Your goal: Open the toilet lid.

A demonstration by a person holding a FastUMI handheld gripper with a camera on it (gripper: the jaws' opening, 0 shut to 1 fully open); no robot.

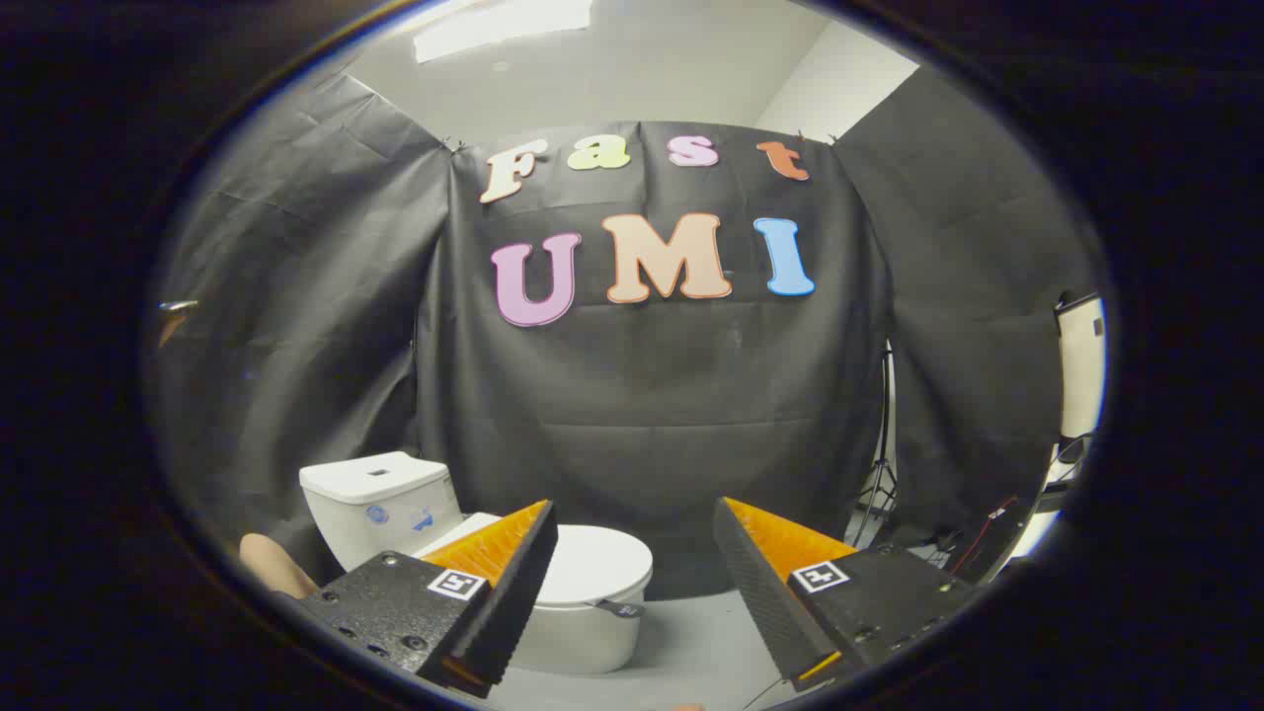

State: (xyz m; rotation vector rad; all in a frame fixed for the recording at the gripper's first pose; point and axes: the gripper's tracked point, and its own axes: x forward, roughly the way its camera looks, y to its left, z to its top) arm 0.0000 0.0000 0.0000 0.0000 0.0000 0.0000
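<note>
A white toilet [583, 632] stands on the grey floor, beyond my fingers and toward the left one. Its lid [597, 563] lies flat and closed over the bowl, with a small dark tab at the front rim [617, 609]. The white tank [380, 499] rises behind it, against the black cloth wall. My gripper [637, 573] is open, its fingers wide apart with nothing between them. The left finger [509, 583] hides the near left part of the lid and bowl. The toilet is still some way off from the fingertips.
Black cloth walls close the booth behind and on both sides. A light stand [882, 484] and cables [973, 538] sit at the right, beyond the right finger. A tan rounded object [276, 565] lies left of the tank. Grey floor [691, 642] spreads between the fingers.
</note>
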